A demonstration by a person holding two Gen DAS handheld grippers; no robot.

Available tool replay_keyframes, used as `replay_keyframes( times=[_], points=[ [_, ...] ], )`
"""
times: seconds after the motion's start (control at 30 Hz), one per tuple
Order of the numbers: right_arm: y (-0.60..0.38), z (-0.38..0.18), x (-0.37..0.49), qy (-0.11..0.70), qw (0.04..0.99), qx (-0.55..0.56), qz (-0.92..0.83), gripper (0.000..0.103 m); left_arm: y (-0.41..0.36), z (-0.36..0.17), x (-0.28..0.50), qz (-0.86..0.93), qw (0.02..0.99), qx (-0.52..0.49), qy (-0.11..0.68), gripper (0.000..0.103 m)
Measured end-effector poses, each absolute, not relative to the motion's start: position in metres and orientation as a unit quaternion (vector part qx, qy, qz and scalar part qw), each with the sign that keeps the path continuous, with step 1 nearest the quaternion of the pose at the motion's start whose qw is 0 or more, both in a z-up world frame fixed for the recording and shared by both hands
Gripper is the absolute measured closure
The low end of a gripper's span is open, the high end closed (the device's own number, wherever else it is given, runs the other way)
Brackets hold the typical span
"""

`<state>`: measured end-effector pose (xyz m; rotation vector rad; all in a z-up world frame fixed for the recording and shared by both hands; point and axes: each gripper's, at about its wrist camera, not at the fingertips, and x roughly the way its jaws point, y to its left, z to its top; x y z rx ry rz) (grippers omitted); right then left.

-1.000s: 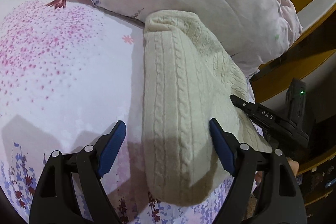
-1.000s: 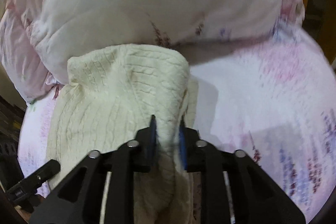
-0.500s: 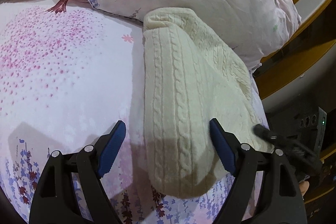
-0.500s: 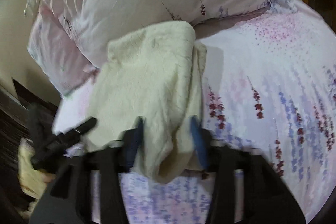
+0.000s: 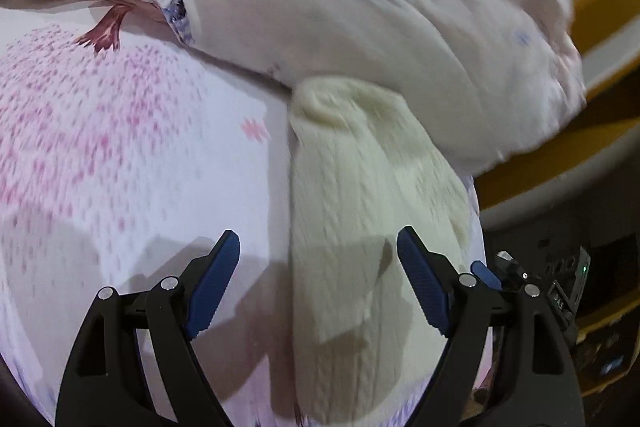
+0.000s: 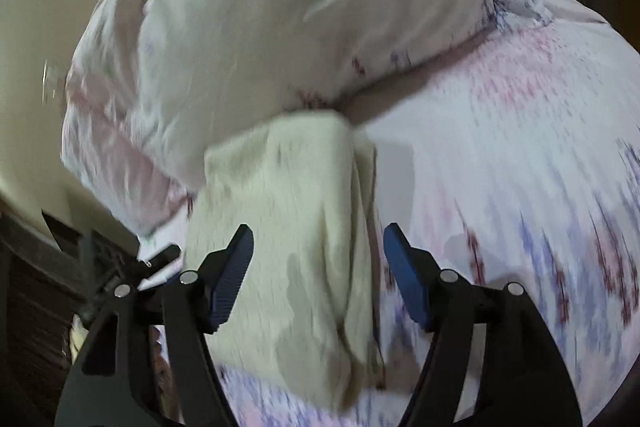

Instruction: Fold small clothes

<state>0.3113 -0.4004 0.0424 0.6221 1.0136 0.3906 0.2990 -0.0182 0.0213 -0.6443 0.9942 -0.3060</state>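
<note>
A cream cable-knit garment lies folded into a long strip on the floral bed sheet, its far end against a pillow. It also shows in the right wrist view. My left gripper is open and empty, held above the garment's near end and the sheet beside it. My right gripper is open and empty, above the garment's near right edge. The tip of the right gripper shows at the right in the left wrist view.
A large pale pink pillow lies behind the garment, also in the right wrist view. The bed edge and a wooden frame run along the right. Dark furniture stands beside the bed on the left.
My right gripper has opened and let go of the garment's edge, which now lies flat. Both grippers have drawn back a little. The garment rests folded on the bed.
</note>
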Motion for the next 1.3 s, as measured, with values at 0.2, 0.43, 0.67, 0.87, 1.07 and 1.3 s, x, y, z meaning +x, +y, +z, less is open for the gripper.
replay_keyframes(
  times=[0.2,0.43,0.67,0.87,1.07,1.3],
  points=[
    [-0.394,0.026,0.371,0.500,0.794,0.301,0.173,0.036,-0.023,0.012,0.349,-0.147,0.804,-0.313,0.483,0.021],
    [-0.371,0.037,0.389,0.474,0.828,0.233,0.189,0.095,-0.042,0.005,0.383,-0.177,0.805,-0.314,0.471,0.064],
    [-0.378,0.016,0.402,0.508,0.832,0.197,0.104,0.096,-0.042,0.002,0.390,-0.149,0.832,-0.274,0.458,0.087],
    [-0.376,0.004,0.407,0.530,0.816,0.209,0.095,0.082,-0.085,0.017,0.381,-0.117,0.876,-0.154,0.442,0.083],
    [-0.413,0.018,0.375,0.510,0.806,0.273,0.126,0.056,-0.087,0.035,0.339,-0.108,0.893,-0.127,0.418,0.042],
    [-0.413,0.023,0.327,0.506,0.788,0.305,0.173,0.054,-0.083,0.045,0.299,-0.127,0.898,-0.099,0.409,0.036]
  ],
)
